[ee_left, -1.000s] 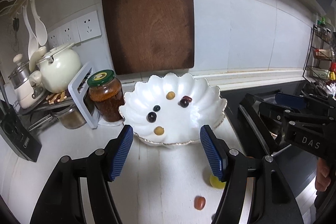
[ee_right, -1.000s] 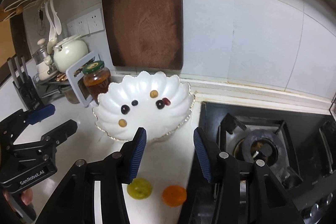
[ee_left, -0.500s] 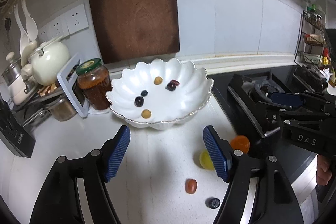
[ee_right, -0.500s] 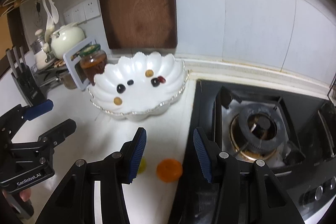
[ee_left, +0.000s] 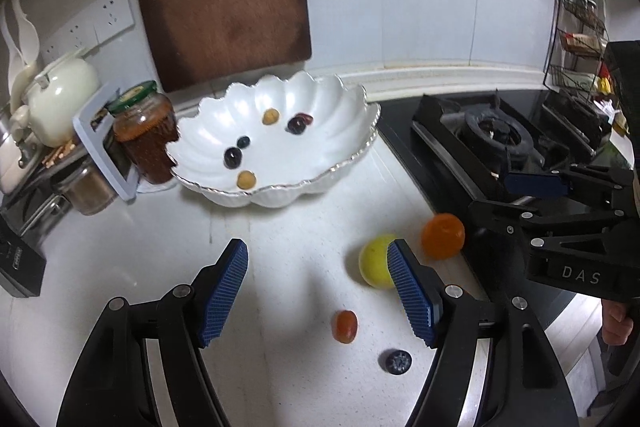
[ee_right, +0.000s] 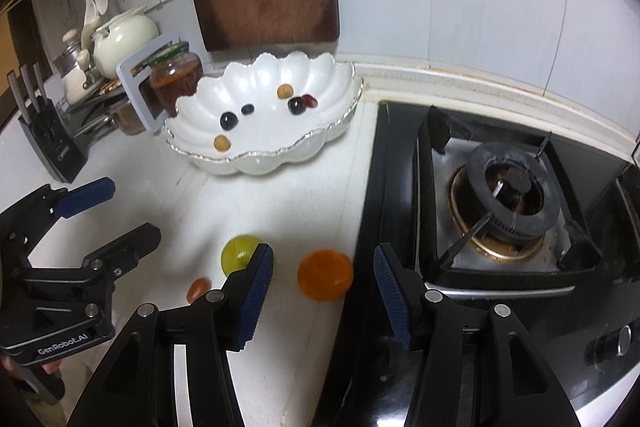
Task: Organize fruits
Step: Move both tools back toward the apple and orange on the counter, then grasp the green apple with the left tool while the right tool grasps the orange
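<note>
**Op:** Four fruits lie loose on the counter [ee_left: 280, 267]. In my right view the orange [ee_right: 325, 274] lies between my right gripper's [ee_right: 323, 301] pads with clear gaps either side. Those jaws have just been opening and grip nothing. The yellow fruit [ee_right: 239, 253] is at nine o'clock of the orange.

**Spotter:** And the left?

**Op:** My left gripper [ee_left: 318, 293] stands wide and empty; it opened further a moment back. In its view the small red fruit [ee_left: 346, 325] sits low between the pads, the blueberry [ee_left: 398, 361] at five o'clock of it, and the yellow one half behind the right-hand pad.

**Spotter:** Where do they go?

**Op:** Probably the bowl [ee_left: 352, 155] at twelve o'clock, which already has six small fruits in it.

**Spotter:** Handling?

**Op:** The orange looks light and firm-skinned but round, so it may roll. I'd take it across its widest middle, pads level. The red one and the blueberry look soft; a light pinch only.
</note>
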Tool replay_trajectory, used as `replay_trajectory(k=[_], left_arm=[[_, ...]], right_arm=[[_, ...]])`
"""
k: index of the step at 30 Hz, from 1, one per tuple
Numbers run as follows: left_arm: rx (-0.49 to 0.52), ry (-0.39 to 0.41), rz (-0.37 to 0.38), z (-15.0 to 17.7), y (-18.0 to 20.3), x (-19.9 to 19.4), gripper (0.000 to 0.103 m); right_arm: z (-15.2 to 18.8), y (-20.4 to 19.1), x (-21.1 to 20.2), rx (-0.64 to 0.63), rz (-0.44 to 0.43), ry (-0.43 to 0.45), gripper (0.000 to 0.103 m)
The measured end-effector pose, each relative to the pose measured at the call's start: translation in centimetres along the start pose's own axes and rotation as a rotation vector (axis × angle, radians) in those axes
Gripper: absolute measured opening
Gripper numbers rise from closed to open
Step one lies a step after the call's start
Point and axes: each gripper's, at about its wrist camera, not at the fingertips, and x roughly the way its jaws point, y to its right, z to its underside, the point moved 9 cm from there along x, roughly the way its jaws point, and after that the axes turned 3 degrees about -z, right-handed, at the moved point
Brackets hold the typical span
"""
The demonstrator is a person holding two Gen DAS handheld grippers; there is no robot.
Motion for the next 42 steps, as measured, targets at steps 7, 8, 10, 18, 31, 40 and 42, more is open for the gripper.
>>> replay_trajectory(k=[7, 8, 10, 18, 31, 40, 42], left_arm=[[0.034, -0.034, 0.044, 1.0, 1.1, 1.1, 0.072], [0.042, -0.040, 0.052, 1.1, 1.4, 1.3, 0.073], [0.054, -0.050, 0.065, 1.4, 1.8, 1.7, 0.074], [0.093, -0.073, 0.120, 2.3, 3.2, 3.0, 0.075], [0.154, -0.122, 0.167, 3.3, 5.3, 5.7, 0.076], [0.181, -0.118, 0.154, 3.0, 5.9, 7.5, 0.076], [0.191, -0.117, 0.155, 3.0, 6.1, 7.8, 0.076]], right_arm=[[0.9, 0.2, 1.1, 0.010, -0.010, -0.041, 0.054], [1.0, 0.3, 1.2, 0.009, -0.010, -0.046, 0.054], [1.2, 0.3, 1.6, 0.002, -0.007, -0.056, 0.054], [1.8, 0.2, 3.2, -0.022, -0.035, -0.108, 0.054], [2.5, 0.6, 5.6, -0.036, -0.060, -0.170, 0.054], [2.4, 0.5, 7.4, -0.035, -0.074, -0.202, 0.054], [2.5, 0.5, 7.7, -0.026, -0.079, -0.211, 0.054]])
